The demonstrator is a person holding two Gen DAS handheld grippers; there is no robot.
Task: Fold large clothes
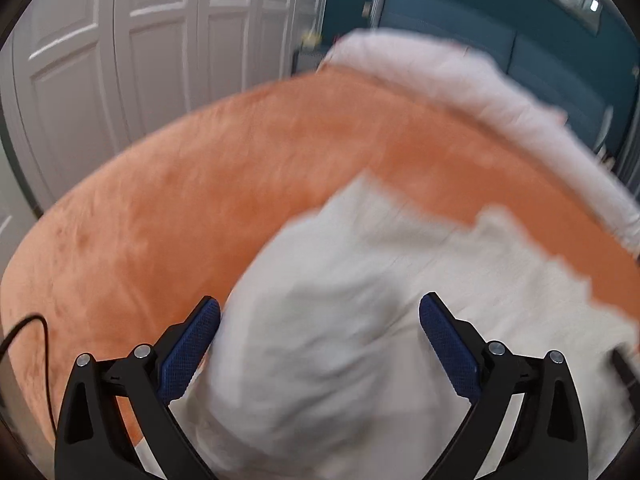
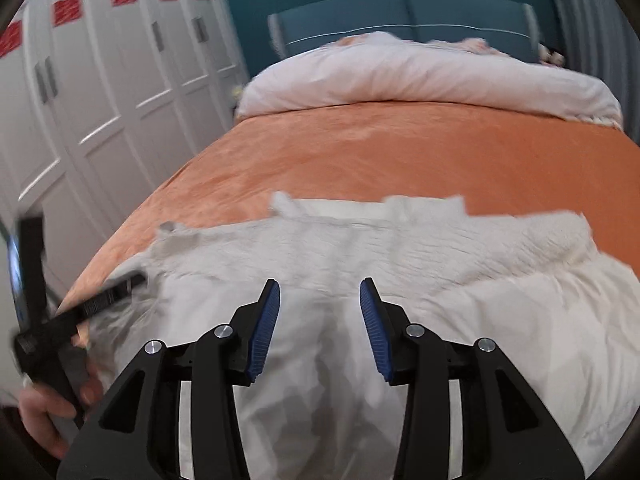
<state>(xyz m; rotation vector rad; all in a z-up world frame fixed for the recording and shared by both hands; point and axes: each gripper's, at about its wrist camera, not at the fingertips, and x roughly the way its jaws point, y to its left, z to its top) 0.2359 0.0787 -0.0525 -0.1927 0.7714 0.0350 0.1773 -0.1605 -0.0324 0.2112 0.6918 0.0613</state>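
A large white garment (image 2: pixel 400 264) lies spread on the near part of an orange bedspread (image 2: pixel 400 148). It also shows in the left wrist view (image 1: pixel 400 272), blurred, with a bunched fold rising between the fingers. My left gripper (image 1: pixel 320 316) is open wide over that fold; whether its pads touch the cloth is unclear. It also shows in the right wrist view (image 2: pixel 120 286) at the garment's left edge, held in a hand. My right gripper (image 2: pixel 320 296) is open and empty just above the garment's near middle.
The bedspread also shows in the left wrist view (image 1: pixel 200 200). A white duvet (image 2: pixel 420 76) lies across the head of the bed by a blue headboard (image 2: pixel 400 12). White wardrobe doors (image 2: pixel 100 80) stand left of the bed. A black cable (image 1: pixel 36 332) hangs at the left.
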